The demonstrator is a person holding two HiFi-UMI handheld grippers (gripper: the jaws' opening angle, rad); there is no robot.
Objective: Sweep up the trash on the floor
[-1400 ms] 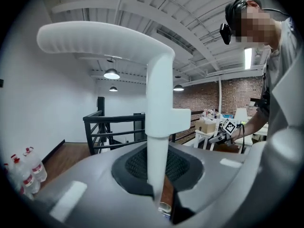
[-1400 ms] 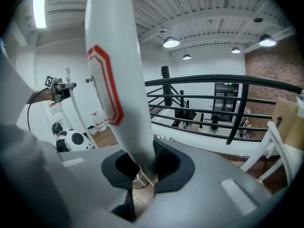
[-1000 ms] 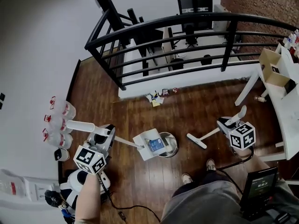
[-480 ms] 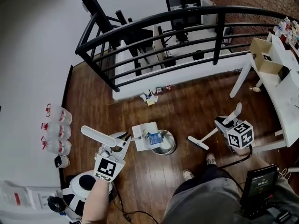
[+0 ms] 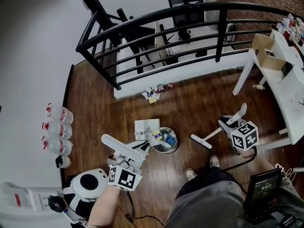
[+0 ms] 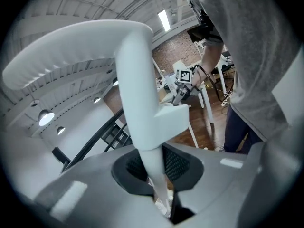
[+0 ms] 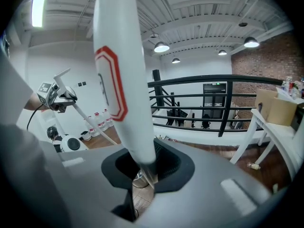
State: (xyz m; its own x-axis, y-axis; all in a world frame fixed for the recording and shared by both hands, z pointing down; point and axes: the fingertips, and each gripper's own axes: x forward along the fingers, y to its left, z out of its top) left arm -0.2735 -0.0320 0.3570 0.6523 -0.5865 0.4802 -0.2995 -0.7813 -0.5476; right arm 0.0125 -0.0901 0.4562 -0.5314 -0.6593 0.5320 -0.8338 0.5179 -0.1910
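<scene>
Trash (image 5: 153,95), a small heap of wrappers, was left lying on the floor against the white base of the black railing (image 5: 190,14), upper centre of the head view, well apart from both tools. Lower down, the white dustpan (image 5: 146,128) had been swung and rolled over the rim of the metal bin (image 5: 174,148) within the last second. The blue packet earlier carried in it was now seen inside the bin, with a yellow scrap at the rim. That load was judged emptied, and the heap was still to be swept. The left gripper (image 5: 134,156), shifted toward lower centre, was clamped on the dustpan's long handle (image 6: 137,94). The right gripper (image 5: 230,125) was pinched on the broom handle (image 7: 118,80), and the broom head (image 5: 200,142) was rested on the boards right of the bin, scarcely moved. Dark wooden floor (image 5: 204,103) was bounded by a white wall at left, with water jugs (image 5: 59,129) beside it and a white table (image 5: 285,99) at right.
</scene>
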